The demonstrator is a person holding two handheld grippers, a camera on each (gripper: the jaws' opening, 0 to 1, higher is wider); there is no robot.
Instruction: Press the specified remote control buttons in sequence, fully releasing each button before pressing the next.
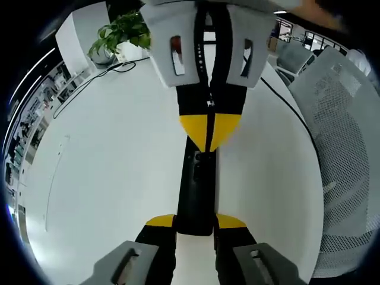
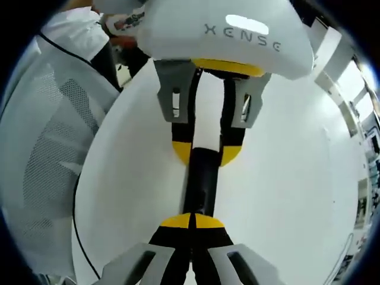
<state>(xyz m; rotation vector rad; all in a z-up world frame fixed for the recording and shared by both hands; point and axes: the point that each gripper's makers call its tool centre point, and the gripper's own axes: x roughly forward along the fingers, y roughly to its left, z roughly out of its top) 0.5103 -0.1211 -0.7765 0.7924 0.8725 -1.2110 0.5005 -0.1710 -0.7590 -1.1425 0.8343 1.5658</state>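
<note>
A long black remote control (image 1: 196,184) lies lengthwise over the white table (image 1: 107,166). My left gripper (image 1: 195,221) is shut on its near end, one yellow-tipped jaw on each side. My right gripper (image 1: 209,127) comes in from the far side with its yellow tips closed together, resting on the remote's upper face. In the right gripper view, my right gripper (image 2: 193,221) is shut, its tips touching the near end of the remote (image 2: 200,184). At the far end, my left gripper (image 2: 206,153) clamps the remote's sides. The buttons under the tips are hidden.
A potted green plant (image 1: 122,32) stands at the table's far corner, and a black cable (image 1: 89,83) trails from it across the tabletop. A grey mesh chair (image 1: 344,148) stands at the table's edge, also seen as the chair (image 2: 47,154) in the right gripper view.
</note>
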